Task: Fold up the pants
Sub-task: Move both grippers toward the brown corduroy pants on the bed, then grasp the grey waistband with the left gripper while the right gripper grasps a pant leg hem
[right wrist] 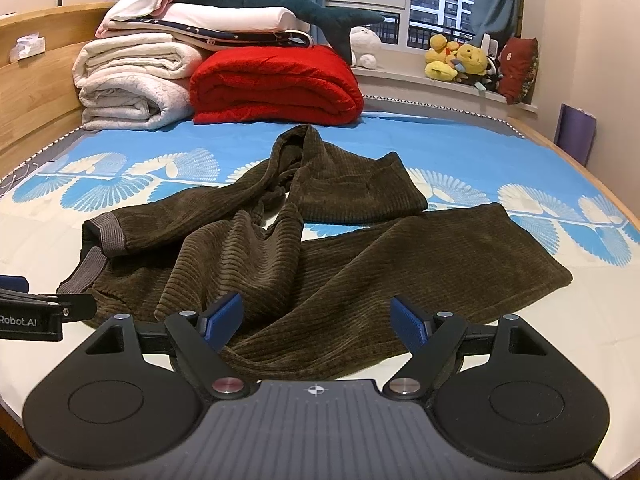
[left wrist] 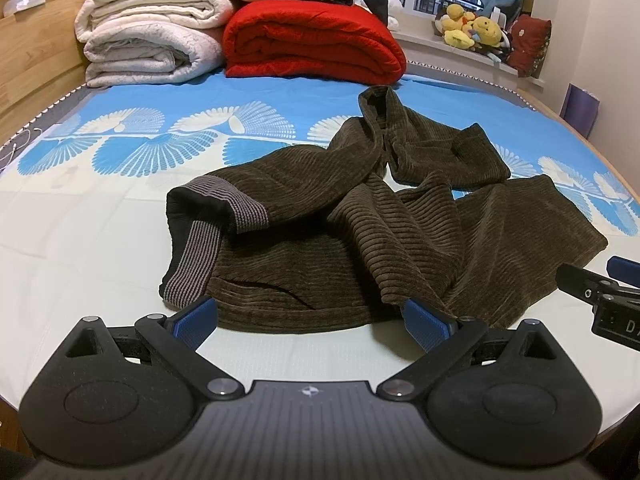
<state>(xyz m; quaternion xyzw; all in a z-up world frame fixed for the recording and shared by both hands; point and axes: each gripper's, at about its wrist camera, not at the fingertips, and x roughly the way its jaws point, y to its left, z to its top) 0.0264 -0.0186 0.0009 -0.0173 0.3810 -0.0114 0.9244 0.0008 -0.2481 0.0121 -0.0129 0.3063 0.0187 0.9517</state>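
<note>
Dark brown corduroy pants lie crumpled on the bed, with a grey ribbed waistband at the left and the legs twisted toward the back and right. They also show in the right wrist view. My left gripper is open and empty, just short of the pants' near edge. My right gripper is open and empty, its blue pads over the near hem of a pant leg. The right gripper shows at the right edge of the left wrist view.
The bed sheet is white with a blue fan print. Folded white blankets and a red blanket are stacked at the head. A wooden headboard runs along the left. Plush toys sit on the windowsill.
</note>
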